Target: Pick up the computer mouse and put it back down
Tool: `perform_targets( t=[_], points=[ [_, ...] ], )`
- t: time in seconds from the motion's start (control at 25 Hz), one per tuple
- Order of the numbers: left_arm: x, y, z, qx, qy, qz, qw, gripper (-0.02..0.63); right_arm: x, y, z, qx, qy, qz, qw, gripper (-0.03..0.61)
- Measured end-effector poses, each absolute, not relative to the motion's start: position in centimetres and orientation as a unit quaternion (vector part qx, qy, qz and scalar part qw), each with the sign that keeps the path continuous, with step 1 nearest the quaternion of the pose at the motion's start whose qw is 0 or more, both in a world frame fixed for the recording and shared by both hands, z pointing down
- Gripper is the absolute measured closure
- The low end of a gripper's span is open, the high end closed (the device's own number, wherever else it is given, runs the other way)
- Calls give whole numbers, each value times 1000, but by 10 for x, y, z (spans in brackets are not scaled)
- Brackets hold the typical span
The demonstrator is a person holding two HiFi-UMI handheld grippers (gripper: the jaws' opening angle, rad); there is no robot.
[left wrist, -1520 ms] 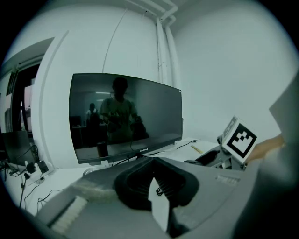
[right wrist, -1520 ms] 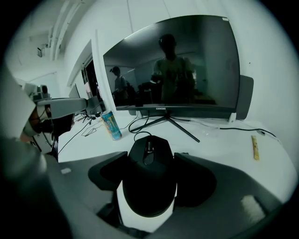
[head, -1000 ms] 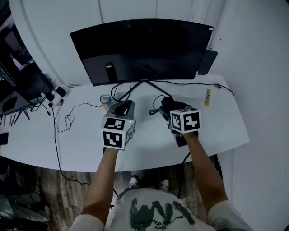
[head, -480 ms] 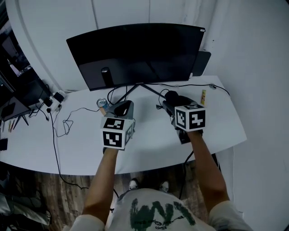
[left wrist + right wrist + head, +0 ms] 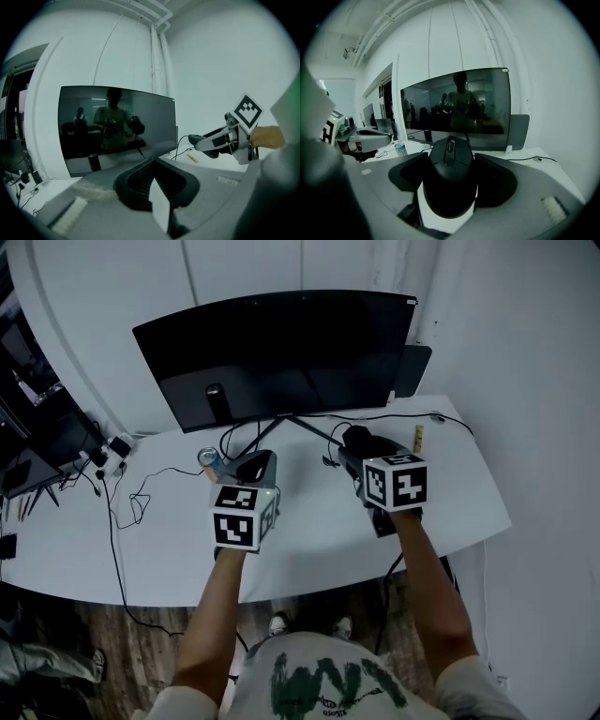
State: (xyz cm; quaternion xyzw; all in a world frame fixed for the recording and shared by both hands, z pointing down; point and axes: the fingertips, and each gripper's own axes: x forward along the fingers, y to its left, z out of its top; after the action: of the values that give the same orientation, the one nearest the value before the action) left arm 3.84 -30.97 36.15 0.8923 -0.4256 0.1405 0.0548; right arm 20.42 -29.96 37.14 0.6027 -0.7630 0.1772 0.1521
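We have the mouse (image 5: 450, 168) in the right gripper (image 5: 366, 454). Its jaws stand wide and press on the mouse's two flanks. The left gripper view shows the mouse off the desk (image 5: 450, 493), in front of the monitor (image 5: 281, 352) and right of its stand.

The mouse's long axis runs along the gripper's own line. The wheel end points away from us toward the monitor, and the rounded back sits nearest the camera. The gripper tips forward and down, so the nose of the mouse is the lower end. We judge that setting it back means going straight down to the bare desk under it, and that the nose would touch first.

The left gripper (image 5: 255, 465) has its jaws together with nothing in them. It hangs well apart to the left, near the can (image 5: 212, 461), and we see no part for it here.

We can read no writing. The mouse shows no brand, the can's label is too small, and the cubes carry only black-and-white markers.
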Motion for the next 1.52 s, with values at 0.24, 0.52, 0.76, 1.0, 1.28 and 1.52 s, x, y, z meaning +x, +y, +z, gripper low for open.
perform_targets(
  t=[0.24, 0.52, 0.76, 1.0, 1.28, 1.52],
  points=[
    [43, -310, 364, 893, -423, 144, 54, 611, 209, -299, 373, 604, -761, 176, 154, 268],
    [53, -308, 365, 896, -415, 146, 53, 611, 220, -295, 378, 608, -756, 181, 159, 268],
    [65, -305, 370, 900, -406, 153, 51, 611, 231, -290, 384, 613, -751, 187, 160, 268],
    [76, -302, 375, 902, -399, 156, 54, 611, 241, -284, 393, 616, -745, 196, 166, 268],
    [92, -296, 380, 907, -388, 153, 59, 611, 255, -278, 408, 619, -737, 210, 171, 268],
    [110, -292, 392, 909, -379, 158, 69, 611, 273, -270, 432, 622, -726, 228, 186, 268]
  ],
)
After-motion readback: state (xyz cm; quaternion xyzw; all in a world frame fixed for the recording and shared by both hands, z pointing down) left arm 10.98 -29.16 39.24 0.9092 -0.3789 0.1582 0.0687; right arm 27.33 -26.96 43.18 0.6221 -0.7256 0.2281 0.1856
